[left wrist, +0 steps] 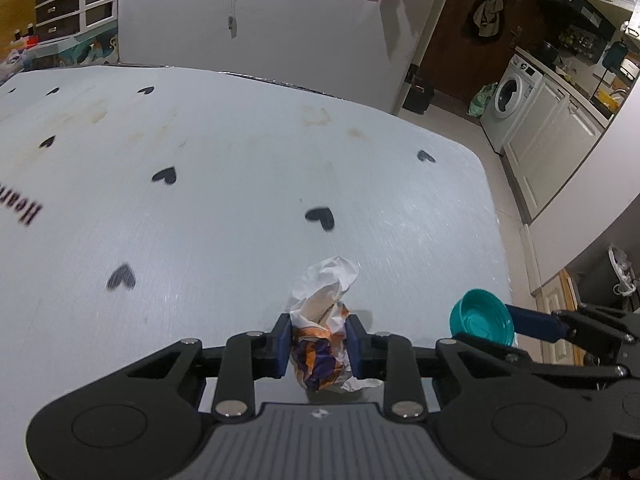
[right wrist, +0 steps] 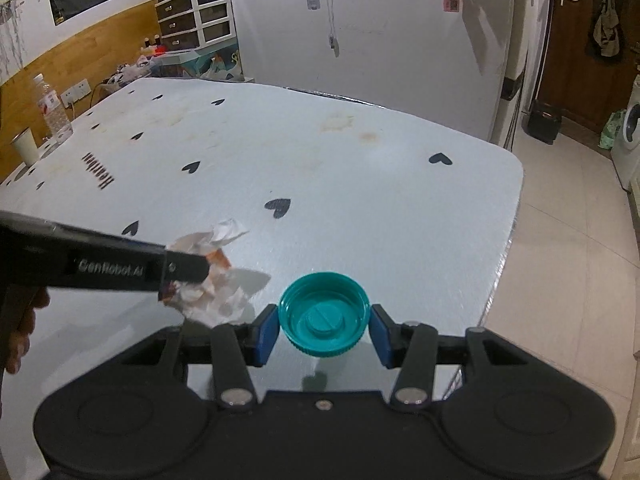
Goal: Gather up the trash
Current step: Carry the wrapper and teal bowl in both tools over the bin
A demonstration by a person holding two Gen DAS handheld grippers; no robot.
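Note:
A crumpled white wrapper [left wrist: 324, 300] with orange and purple print is lifted off the white heart-patterned tablecloth [left wrist: 240, 184]. My left gripper [left wrist: 318, 340] is shut on it, both blue pads pressing its sides. In the right wrist view the same wrapper [right wrist: 216, 292] hangs from the left gripper's black finger [right wrist: 184, 268]. My right gripper [right wrist: 324, 336] is shut on a teal plastic cap [right wrist: 322, 316], open side up, above the tablecloth [right wrist: 360, 184] near its front right corner. The left wrist view shows that cap [left wrist: 482, 316] to the right, beside a blue right finger [left wrist: 532, 322].
A water bottle [right wrist: 52, 110] and a paper cup [right wrist: 25, 146] stand at the table's far left. The table edge [right wrist: 508, 248] drops to a tiled floor on the right. A dark bin with a white liner [left wrist: 612, 276] sits low right. A hand [right wrist: 20, 328] holds the left gripper.

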